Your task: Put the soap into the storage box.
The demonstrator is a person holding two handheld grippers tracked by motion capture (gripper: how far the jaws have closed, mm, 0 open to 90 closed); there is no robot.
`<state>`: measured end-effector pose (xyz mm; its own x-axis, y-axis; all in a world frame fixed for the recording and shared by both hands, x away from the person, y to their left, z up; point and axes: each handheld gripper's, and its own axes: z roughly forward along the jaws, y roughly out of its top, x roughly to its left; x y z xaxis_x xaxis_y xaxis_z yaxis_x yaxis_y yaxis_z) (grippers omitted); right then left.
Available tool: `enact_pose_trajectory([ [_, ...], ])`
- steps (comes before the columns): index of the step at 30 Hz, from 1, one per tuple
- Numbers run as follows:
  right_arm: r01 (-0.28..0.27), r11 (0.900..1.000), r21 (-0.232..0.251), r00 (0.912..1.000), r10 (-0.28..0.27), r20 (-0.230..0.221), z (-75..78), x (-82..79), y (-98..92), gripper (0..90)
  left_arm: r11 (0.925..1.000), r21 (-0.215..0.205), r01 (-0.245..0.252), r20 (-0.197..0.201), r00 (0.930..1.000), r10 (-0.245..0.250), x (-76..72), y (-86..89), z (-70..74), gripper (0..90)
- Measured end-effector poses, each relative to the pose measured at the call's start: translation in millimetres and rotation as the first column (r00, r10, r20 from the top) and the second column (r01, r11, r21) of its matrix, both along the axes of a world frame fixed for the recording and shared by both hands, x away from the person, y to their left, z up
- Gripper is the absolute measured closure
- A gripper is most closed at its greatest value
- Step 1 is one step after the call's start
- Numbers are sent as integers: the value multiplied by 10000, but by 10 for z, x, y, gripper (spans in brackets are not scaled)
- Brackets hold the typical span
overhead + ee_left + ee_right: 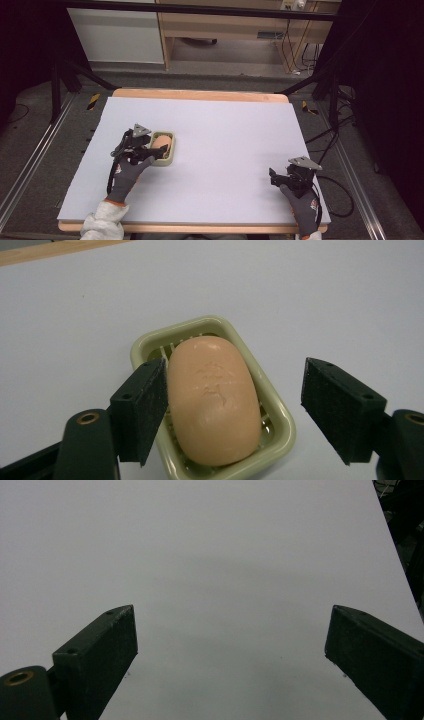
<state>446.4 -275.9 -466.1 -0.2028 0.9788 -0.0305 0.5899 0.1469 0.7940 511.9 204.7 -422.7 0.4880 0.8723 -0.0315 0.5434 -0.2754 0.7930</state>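
soap [214, 400]: lying in soap dish [277, 412], left part of table [225, 130]
left hand-held gripper [235, 410]: released, jaws straddling soap, probably not touching
long axis: along the jaws
right hand-held gripper [230, 655]: released, empty, well apart

A pale lavender sheet [225, 145] covers the worktop [200, 94], whose wooden edge shows along the far side. Beyond it stands light wooden furniture [225, 25]. Black frame legs [55, 90] stand at the left, and cables [345, 195] trail across the grey floor [30, 150] at the right.
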Motion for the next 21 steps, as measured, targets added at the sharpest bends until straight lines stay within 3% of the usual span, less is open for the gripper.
enact_pose_trajectory([
  [6, 75, 9996, -260, 9999, -77, -89, -12, -3, -9, 70, 9998, -181, -31, 142, 9999, 33, -130, 118, -28, 259],
  [12, 146, 9997, -204, 9997, -150, -211, -22, -11, -46, 69, 9994, -188, -277, -104, 9996, 276, -257, 273, -130, 254],
  [21, 121, 9998, -133, 9995, -125, -293, -31, -21, -64, 69, 9986, -25, -533, -131, 9985, 533, -446, 475, -270, 254],
])
